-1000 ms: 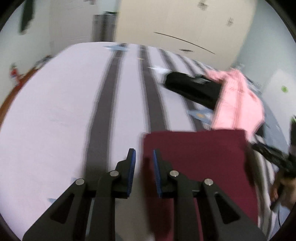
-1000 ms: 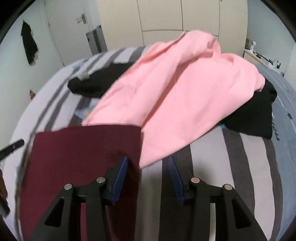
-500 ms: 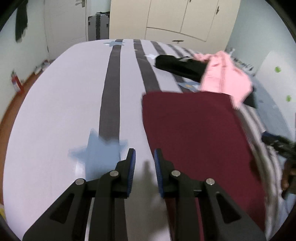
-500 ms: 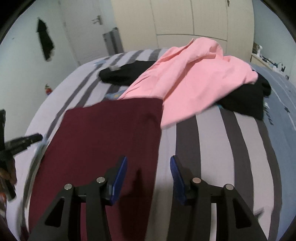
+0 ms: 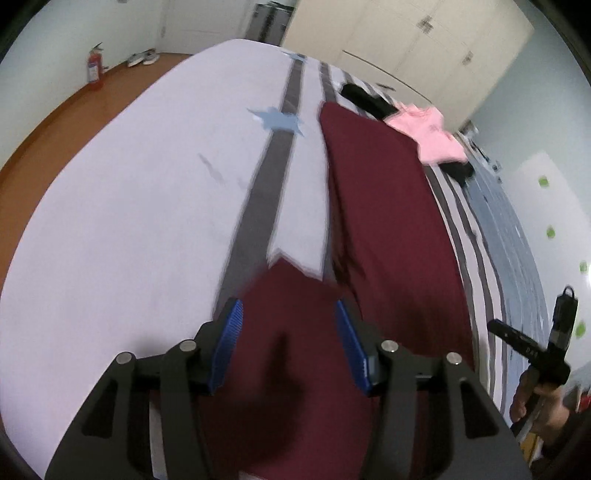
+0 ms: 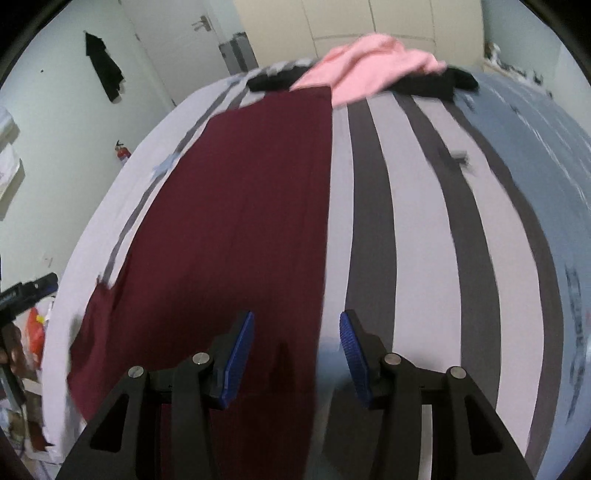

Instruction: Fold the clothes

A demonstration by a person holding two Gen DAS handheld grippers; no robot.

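Note:
A dark maroon garment lies spread lengthwise on the striped bed; it also shows in the right wrist view. My left gripper is open, its blue pads either side of the garment's near left sleeve. My right gripper is open and empty, straddling the garment's near right edge. The right gripper also shows at the right edge of the left wrist view, held in a hand.
A pink garment and black clothes lie piled at the far end of the bed. Wardrobe doors stand behind. A red fire extinguisher stands on the wooden floor left of the bed.
Both grippers have pulled back toward the near end of the bed. The left gripper has opened wide and now sits over the garment's near sleeve. The pink pile looks farther away.

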